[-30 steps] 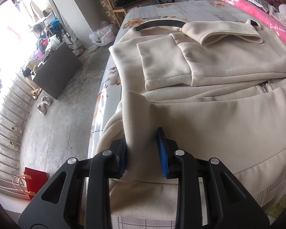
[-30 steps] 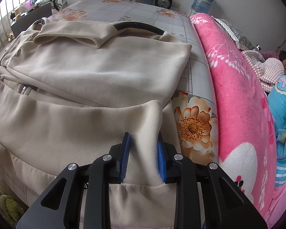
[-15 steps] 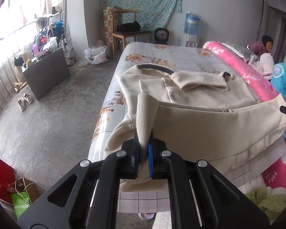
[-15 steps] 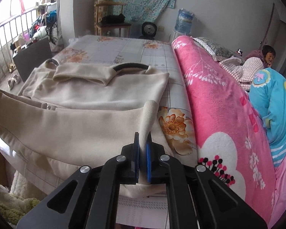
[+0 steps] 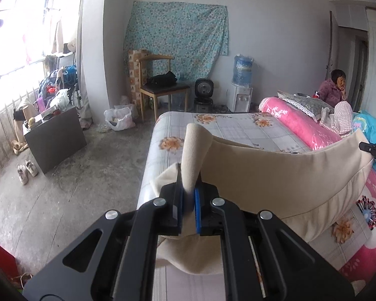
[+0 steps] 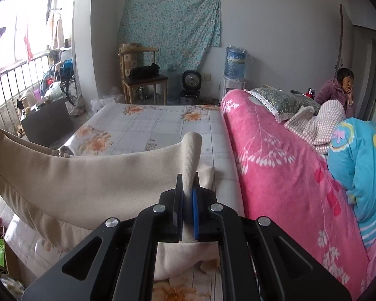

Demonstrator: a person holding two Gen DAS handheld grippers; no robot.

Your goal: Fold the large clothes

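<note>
perhaps fleecy, soft beige garment in ribbed folds

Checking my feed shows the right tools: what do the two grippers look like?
Both the left gripper and right gripper are matte black, with angular arms with triangular cut-outs, silver round pivot screws and blue pads on the finger faces. No cables, sleeves or hands show.

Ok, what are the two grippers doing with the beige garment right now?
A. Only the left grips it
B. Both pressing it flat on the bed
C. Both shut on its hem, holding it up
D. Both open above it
C: the left gripper and right gripper each pinch the garment, which hangs stretched between them above the bed.
</note>
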